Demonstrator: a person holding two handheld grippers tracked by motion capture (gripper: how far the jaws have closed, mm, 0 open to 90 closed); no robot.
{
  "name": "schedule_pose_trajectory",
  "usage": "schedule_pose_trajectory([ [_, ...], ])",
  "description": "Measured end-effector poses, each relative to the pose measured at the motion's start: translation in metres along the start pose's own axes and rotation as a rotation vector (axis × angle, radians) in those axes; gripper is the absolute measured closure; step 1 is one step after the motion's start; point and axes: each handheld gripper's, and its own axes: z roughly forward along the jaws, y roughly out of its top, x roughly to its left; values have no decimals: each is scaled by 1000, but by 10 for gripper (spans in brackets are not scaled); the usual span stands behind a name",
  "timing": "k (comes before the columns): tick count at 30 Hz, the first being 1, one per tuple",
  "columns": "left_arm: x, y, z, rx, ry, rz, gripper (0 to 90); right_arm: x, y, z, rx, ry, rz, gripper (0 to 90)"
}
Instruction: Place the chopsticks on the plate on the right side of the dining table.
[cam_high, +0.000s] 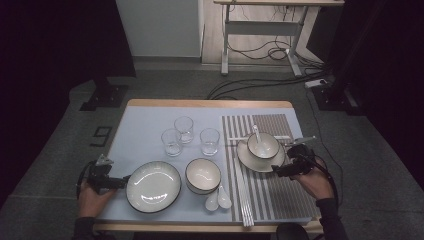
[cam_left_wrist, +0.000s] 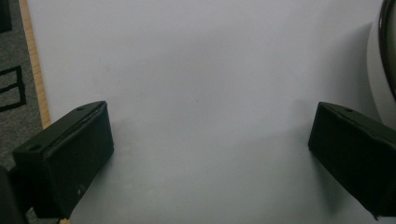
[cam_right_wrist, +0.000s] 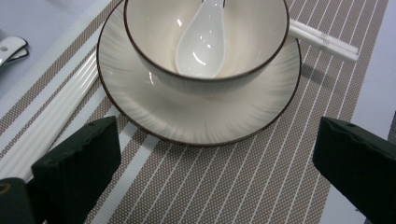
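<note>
The place setting on the striped placemat (cam_high: 280, 175) looks to be the step in hand: a bowl (cam_right_wrist: 205, 42) holding a white spoon (cam_right_wrist: 201, 46) is sitting on a saucer (cam_right_wrist: 196, 121), at 12 o'clock from the right gripper (cam_right_wrist: 215, 163). Its fingers (cam_right_wrist: 74, 163) are standing spread wide, touching nothing. Next probably calls for a fresh piece. The left gripper (cam_left_wrist: 205, 154) is resting with fingers spread over bare worktop (cam_left_wrist: 187, 70), a dinner plate (cam_high: 153, 186) at 3 o'clock

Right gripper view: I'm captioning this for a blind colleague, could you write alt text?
A cream ceramic bowl with a dark rim, holding a white ceramic spoon, sits on a matching cream plate atop a beige striped woven placemat. The right tool faces it, black jaws wide open with nothing between them.
</note>
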Motion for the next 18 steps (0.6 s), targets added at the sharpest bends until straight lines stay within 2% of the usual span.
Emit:
schedule_pose_trajectory([
  [9,0,0,0,0,0,0,0,8,-21,5,-19,8,17,0],
  [18,0,0,0,-1,0,-1,0,19,-41,24,-48,26,51,0],
])
